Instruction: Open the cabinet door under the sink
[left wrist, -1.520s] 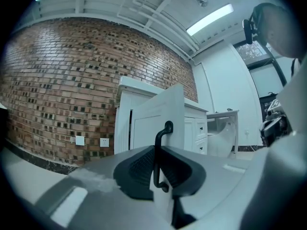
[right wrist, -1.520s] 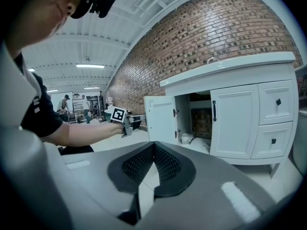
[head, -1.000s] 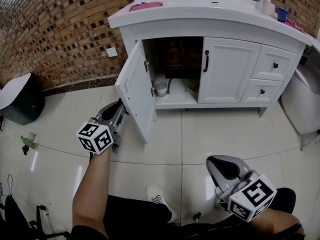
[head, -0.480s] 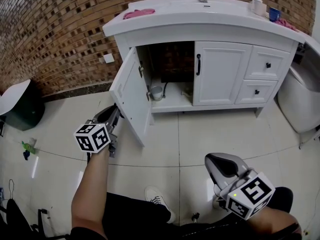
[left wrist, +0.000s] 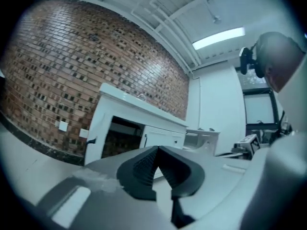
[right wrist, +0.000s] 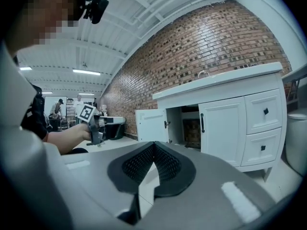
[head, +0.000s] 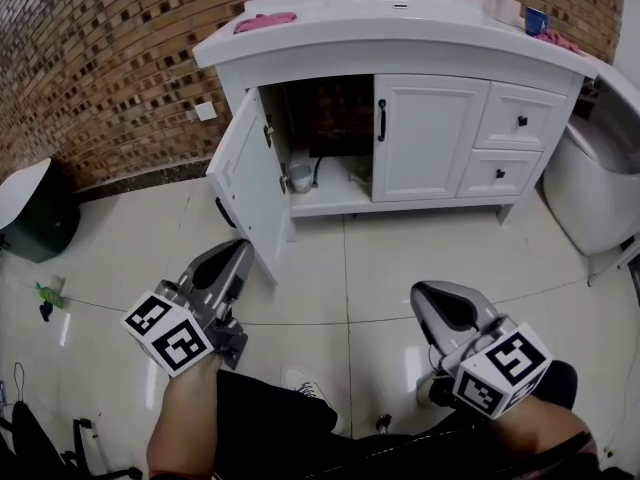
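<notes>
The white vanity cabinet (head: 430, 88) stands under the sink against the brick wall. Its left door (head: 245, 183) is swung wide open, its black handle (head: 224, 212) facing outward. The right door (head: 425, 138) is closed. My left gripper (head: 238, 250) hangs over the floor tiles a little in front of the open door, apart from it, shut with nothing between its jaws. The left gripper view shows the jaws (left wrist: 157, 150) meeting, with the open cabinet (left wrist: 120, 135) beyond. My right gripper (head: 437, 296) is low on the right, shut and empty (right wrist: 154, 145), pointing toward the cabinet.
Inside the open compartment stand a pipe and a small cup (head: 300, 176). A pink cloth (head: 265, 20), a soap bottle (head: 503, 3) and a blue cup (head: 535, 18) sit on the counter. A dark bin (head: 35, 218) is at the left, a white fixture (head: 590, 198) at the right.
My left gripper has drawn back from the door's edge toward the person. The door stays open. The right gripper has barely moved.
</notes>
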{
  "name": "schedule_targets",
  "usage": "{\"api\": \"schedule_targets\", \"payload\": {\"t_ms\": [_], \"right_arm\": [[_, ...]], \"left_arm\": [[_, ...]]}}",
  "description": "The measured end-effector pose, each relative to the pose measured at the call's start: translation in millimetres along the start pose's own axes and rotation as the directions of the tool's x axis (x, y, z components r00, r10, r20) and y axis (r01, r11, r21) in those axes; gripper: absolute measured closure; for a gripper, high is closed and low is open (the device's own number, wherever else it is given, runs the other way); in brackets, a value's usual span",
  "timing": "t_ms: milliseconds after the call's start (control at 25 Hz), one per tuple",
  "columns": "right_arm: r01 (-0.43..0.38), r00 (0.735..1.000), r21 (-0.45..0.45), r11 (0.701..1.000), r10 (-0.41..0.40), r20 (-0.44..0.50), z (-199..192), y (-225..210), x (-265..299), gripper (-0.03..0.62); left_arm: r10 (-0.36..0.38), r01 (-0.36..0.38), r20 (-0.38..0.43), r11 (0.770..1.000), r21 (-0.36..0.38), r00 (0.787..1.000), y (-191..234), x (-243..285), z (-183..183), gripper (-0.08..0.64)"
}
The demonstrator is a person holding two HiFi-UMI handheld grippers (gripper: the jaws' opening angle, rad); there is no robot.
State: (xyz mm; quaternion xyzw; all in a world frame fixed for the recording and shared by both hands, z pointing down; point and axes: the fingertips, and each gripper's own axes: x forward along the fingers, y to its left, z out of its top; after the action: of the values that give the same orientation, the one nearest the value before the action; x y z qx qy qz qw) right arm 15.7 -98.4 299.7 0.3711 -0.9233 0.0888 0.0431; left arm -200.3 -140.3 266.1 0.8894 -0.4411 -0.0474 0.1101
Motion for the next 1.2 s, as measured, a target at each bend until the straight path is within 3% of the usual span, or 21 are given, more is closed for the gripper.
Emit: {"api": "schedule_targets", "payload": {"t_ms": [200,320,400,680,840,1200], "right_arm": [[-0.004,1.0,-0.009,1.0,0.004,0.006,-1.1,1.3,-10.4,0.584],[-0.003,1.0,0.002,1.0,0.003,-0.026,-12.0,0.0,-12.3,0.584],[-0.002,0.999,0.012,1.0,0.003,-0.047,-19.1,-1.1,-13.7,0.584],[0.003,0.999,0.007,1.0,-0.003,-0.052,-22.0,-0.3,-11.8,0.584],[-0.005,0.999,0.013,1.0,0.006,-0.054,-21.2,1.7,-8.9,0.584],[-0.006,0.999,0.003,1.0,0.006,-0.054,-17.7,5.7,-10.3,0.584]], "left_arm": [[-0.103,0.107,-0.031,0.978,0.181,0.994,-81.2,1.8,-18.9,0.555],[-0.213,0.224,-0.082,0.96,0.167,0.974,-110.4,0.4,-33.7,0.555],[-0.246,0.255,-0.08,0.958,0.131,0.966,-114.5,-1.9,-37.5,0.555],[-0.163,0.175,-0.09,0.971,0.16,0.983,-89.2,-6.0,-45.0,0.555],[-0.163,0.179,-0.121,0.974,0.142,0.979,-86.4,-3.2,-56.3,0.555],[-0.183,0.194,-0.093,0.974,0.119,0.979,-91.9,-3.6,-50.2,0.555]]}}
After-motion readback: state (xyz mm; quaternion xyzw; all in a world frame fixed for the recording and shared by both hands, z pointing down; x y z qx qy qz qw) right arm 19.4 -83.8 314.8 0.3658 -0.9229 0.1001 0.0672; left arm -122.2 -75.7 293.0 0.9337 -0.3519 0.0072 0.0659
